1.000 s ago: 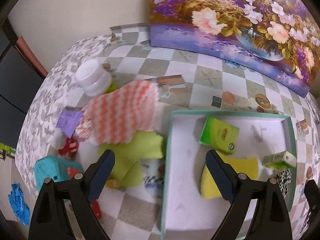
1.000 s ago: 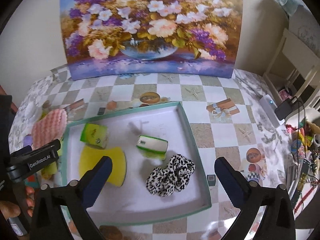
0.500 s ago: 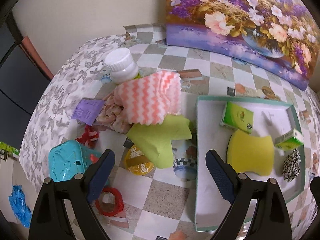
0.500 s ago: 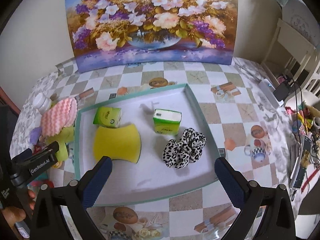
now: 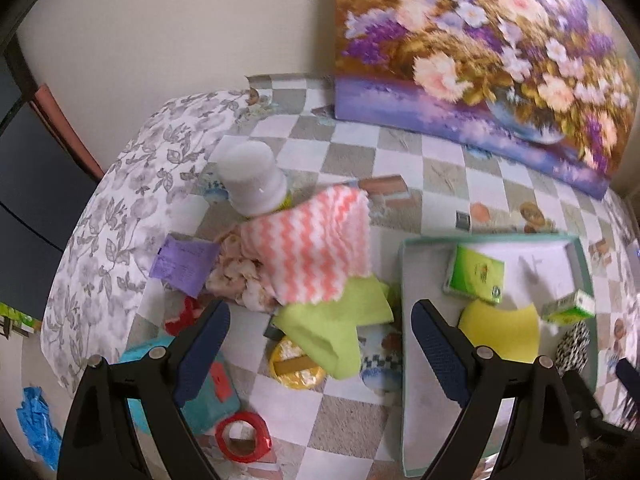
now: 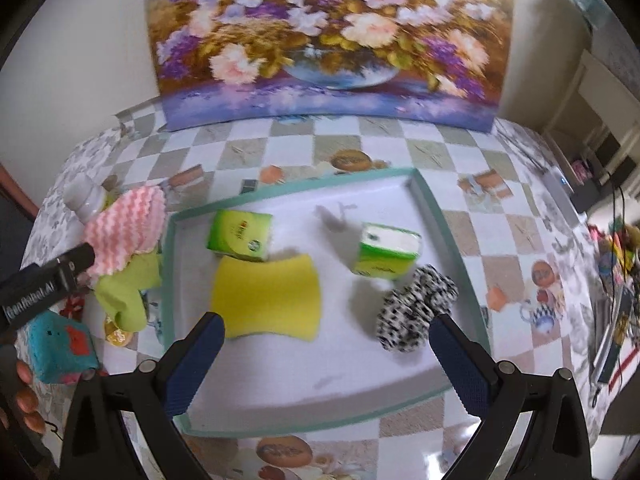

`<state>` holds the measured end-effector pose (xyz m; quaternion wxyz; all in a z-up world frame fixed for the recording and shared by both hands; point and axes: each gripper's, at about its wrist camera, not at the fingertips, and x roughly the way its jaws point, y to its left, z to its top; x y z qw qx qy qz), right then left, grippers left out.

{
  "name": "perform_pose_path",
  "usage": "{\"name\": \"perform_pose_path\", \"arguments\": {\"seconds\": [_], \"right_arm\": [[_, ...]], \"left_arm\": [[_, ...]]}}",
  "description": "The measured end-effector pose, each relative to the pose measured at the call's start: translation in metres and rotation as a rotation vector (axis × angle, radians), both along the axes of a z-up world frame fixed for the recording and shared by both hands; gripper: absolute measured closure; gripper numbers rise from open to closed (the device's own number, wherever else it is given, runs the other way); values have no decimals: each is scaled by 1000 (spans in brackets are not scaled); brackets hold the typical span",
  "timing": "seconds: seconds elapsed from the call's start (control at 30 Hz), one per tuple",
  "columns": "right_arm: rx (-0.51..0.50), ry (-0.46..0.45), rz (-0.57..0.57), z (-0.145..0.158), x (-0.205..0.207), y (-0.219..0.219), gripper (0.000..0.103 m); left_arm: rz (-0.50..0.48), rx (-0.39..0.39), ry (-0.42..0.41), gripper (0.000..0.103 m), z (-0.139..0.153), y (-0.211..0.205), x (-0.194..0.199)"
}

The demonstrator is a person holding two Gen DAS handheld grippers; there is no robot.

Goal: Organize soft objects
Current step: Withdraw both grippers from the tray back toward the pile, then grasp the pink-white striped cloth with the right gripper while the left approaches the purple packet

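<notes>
Both grippers look like the same build: chunky matte black plastic arms with navy blue ribbed pads on the fingers. The left gripper [image 5: 320,332] and right gripper [image 6: 326,342] each have round silver screws on the arms below the pads. In the right wrist view, the left one's black body carries white "GenRobot.AI" lettering, just left of the tray [image 6: 432,204].

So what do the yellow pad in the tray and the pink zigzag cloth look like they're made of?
Yellow pad: probably foam sponge, matte, with a thick slab edge and waisted outline. Pink zigzag cloth: apparently microfibre or fleece, with fuzzy ridged pile and a soft draping edge.
</notes>
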<state>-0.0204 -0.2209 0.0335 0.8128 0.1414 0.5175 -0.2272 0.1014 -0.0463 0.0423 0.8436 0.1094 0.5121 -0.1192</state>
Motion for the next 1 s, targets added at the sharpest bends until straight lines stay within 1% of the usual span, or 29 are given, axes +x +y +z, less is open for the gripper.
{"name": "perform_pose_path", "arguments": {"seconds": [0.17,0.37,0.63,0.87,1.0], "right_arm": [[-16,-44,34,6,16,8,0],[8,-73,58,5,38,15,0],[39,-86,107,-8,76,41,0],[40,-79,191,-23,108,79,0],[33,-68,231,-27,119,99,0]], "left_arm": [[57,-35,24,11,8,26,24],[137,-65,61,11,4,63,57],[256,-26,94,11,-18,116,96],[329,-9,106,11,-29,154,113],[360,-7,100,11,-30,169,118]]}}
